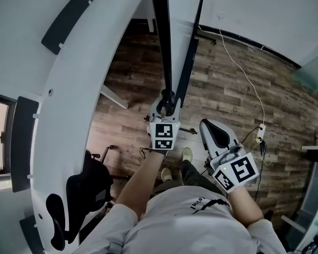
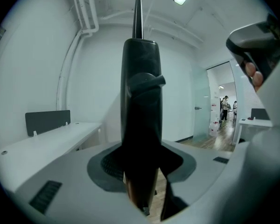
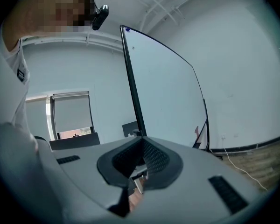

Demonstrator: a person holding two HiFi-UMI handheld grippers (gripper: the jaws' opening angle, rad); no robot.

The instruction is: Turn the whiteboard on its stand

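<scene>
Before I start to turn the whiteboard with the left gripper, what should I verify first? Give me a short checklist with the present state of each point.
1. The whiteboard frame stands between the jaws of the left gripper: ok.
2. Both pads press on the frame: cannot tell.
3. The right gripper holds nothing, jaws together: ok.
4. The white desk lies outside the board's swing: cannot tell.
5. The shoes are away from the stand's base: cannot tell.
</scene>
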